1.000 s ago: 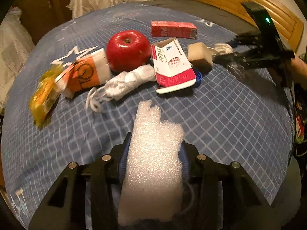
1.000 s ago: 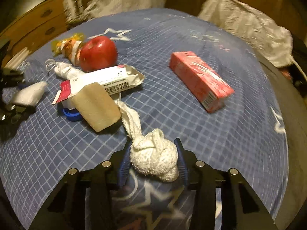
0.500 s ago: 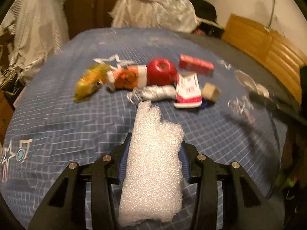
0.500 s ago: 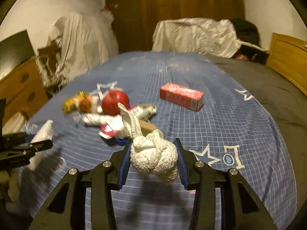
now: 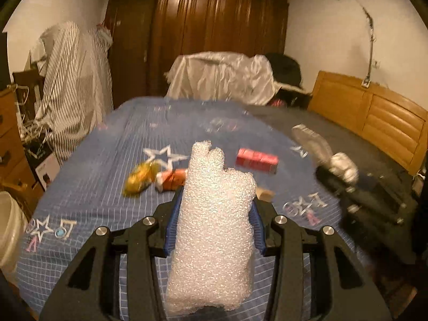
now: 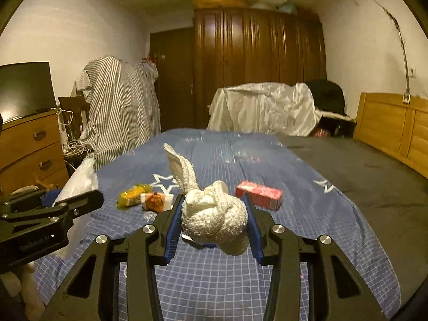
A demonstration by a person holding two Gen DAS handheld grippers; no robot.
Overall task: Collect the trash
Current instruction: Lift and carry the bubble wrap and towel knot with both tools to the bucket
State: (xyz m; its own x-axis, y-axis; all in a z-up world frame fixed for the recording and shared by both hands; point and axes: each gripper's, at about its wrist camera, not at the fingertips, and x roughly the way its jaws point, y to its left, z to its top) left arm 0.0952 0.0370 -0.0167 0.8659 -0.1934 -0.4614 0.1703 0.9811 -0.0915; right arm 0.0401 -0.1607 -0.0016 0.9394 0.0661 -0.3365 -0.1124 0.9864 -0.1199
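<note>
My left gripper point(image 5: 214, 224) is shut on a white bubble-wrap wad point(image 5: 214, 230), held above the blue bed cover point(image 5: 107, 187). A knotted white cloth point(image 6: 214, 216) sits clamped in my right gripper point(image 6: 214, 219), its loose tail sticking up. On the bed lie a yellow wrapper point(image 5: 140, 178), an orange-and-white packet point(image 5: 174, 179), a red box point(image 5: 256, 160) and a tan block point(image 5: 264, 194). The right gripper shows blurred at the right of the left wrist view point(image 5: 345, 171); the left gripper with its wad appears at the left of the right wrist view point(image 6: 77, 187).
A wooden headboard point(image 5: 374, 117) runs along the right. A dresser point(image 6: 29, 149) and striped draped cloth point(image 6: 120, 107) stand left of the bed, a white draped sheet point(image 5: 222, 77) and a dark wardrobe point(image 6: 256, 67) beyond it. A pale bin rim point(image 5: 8, 230) shows at far left.
Both grippers have risen and tilted up from the bed with their loads; the items on the cover now look smaller and farther, and the room's walls and wardrobe have come into view.
</note>
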